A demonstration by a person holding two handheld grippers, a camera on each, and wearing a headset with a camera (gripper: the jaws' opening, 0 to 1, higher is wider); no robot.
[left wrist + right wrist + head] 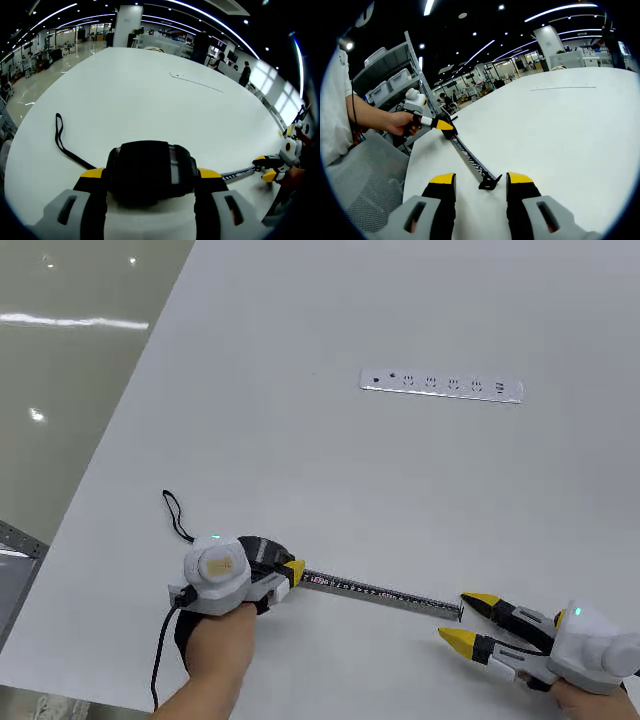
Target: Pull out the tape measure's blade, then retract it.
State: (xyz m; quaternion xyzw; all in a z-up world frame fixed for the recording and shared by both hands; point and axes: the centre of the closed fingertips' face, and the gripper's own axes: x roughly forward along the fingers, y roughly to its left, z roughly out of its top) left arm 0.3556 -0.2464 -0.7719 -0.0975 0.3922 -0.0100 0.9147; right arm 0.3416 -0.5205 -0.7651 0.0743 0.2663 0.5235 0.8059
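My left gripper point(288, 574) is shut on the black tape measure case point(150, 172) near the table's front left edge, and its black wrist strap point(176, 515) trails off behind. The blade point(380, 593) lies pulled out flat on the table, running right to its end hook point(460, 613). My right gripper point(466, 619) stands open at the front right. In the right gripper view the hook point(490, 182) sits just ahead of the gap between the yellow fingertips point(442, 179), not clamped.
A white power strip point(441, 385) lies far back on the white table point(300, 420). The table's left edge runs diagonally, with grey floor point(60, 390) beyond it. A black cable point(158, 660) hangs from my left gripper.
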